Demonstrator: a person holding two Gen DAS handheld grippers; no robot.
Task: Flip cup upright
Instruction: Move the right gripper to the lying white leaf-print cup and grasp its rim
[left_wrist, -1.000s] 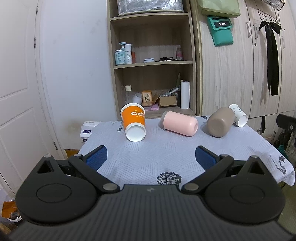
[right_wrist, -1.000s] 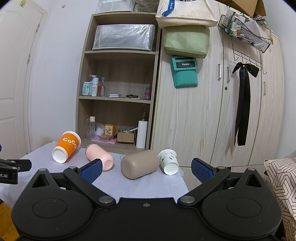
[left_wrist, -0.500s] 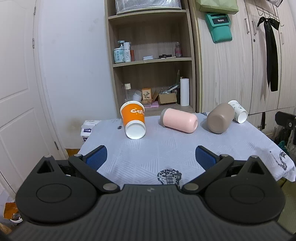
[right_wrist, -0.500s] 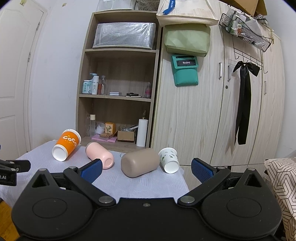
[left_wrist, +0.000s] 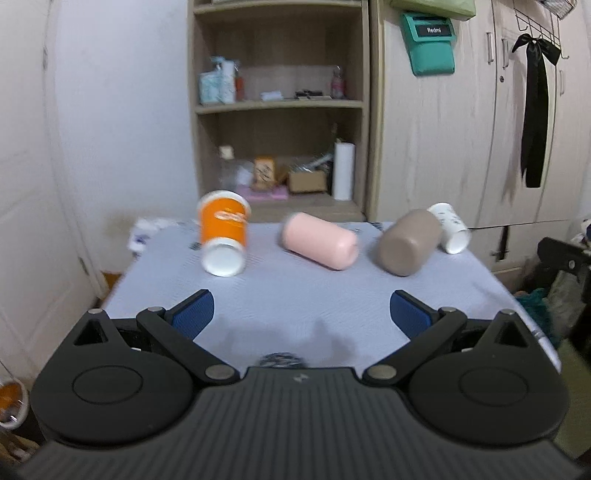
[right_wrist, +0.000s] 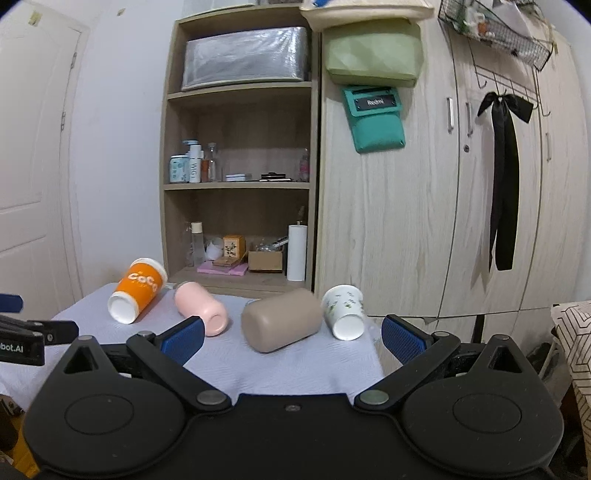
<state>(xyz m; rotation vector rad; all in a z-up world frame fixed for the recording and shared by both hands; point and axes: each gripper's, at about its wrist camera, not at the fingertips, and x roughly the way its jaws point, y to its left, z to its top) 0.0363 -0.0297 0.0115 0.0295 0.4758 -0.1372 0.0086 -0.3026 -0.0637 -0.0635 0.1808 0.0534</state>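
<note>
Jaws on my left gripper (left_wrist: 299, 308) and right gripper (right_wrist: 291, 334) gape wide, holding nothing. Ahead on the cloth-covered table (left_wrist: 295, 295), four cups lie on their sides: orange cup (left_wrist: 222, 232), its base toward me, sits left of my left jaws, the nearer hand I judge; pink cup (left_wrist: 319, 240), taupe cup (right_wrist: 282, 319), white cup (right_wrist: 345, 312). Beyond stand the shelf (right_wrist: 240, 184) and wardrobe (right_wrist: 424, 221).

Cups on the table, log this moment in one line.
four cups on sides: orange paper cup | left gripper open | right gripper open
</note>
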